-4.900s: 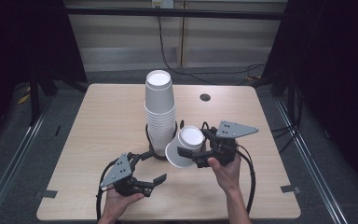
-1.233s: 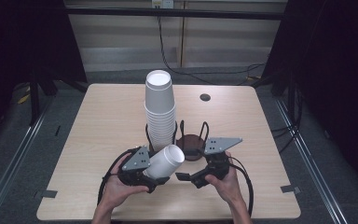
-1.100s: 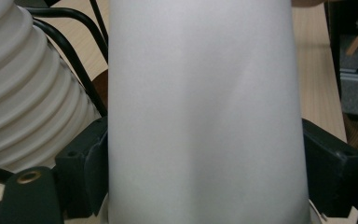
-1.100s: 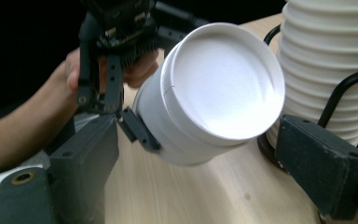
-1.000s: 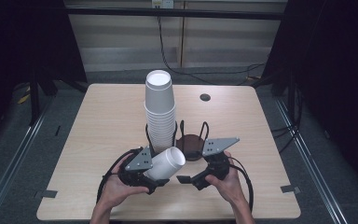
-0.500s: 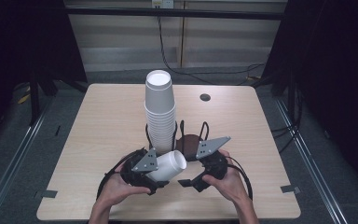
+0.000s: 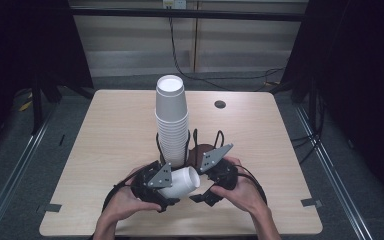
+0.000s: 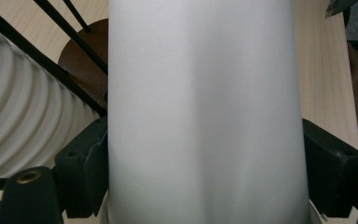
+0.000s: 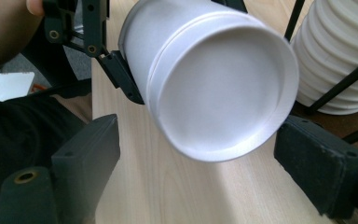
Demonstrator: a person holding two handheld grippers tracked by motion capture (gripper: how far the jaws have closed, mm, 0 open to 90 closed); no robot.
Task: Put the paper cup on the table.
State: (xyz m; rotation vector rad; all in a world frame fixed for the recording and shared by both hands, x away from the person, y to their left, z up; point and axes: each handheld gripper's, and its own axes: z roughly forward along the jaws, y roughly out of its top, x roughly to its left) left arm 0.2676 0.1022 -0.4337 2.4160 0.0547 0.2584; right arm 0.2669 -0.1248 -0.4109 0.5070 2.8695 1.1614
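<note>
Cup (image 7: 180, 182) position first: you have a single white paper cup lying on its side just above the near edge of the table (image 7: 105, 140), its mouth turned toward your right hand. Your left gripper (image 7: 152, 187) is clamped across the cup's body; in the left gripper view the white wall (image 8: 200, 112) stands between the two black jaws, and both pads press against it on either side. Your right gripper (image 7: 215, 187) sits just beside the cup's open end. In the right gripper view its jaws stand wide apart, one on each side of the rim (image 9: 223, 93), and neither pad touches the cup, so that gripper holds nothing. Behind your hands, the tall stack of white cups (image 7: 171, 120) stands upright inside a black wire holder (image 7: 195, 145) on a dark round base, near the held cup but apart from it. A small dark round grommet (image 7: 220, 104) lies at the table's far side, well apart from the work.
</note>
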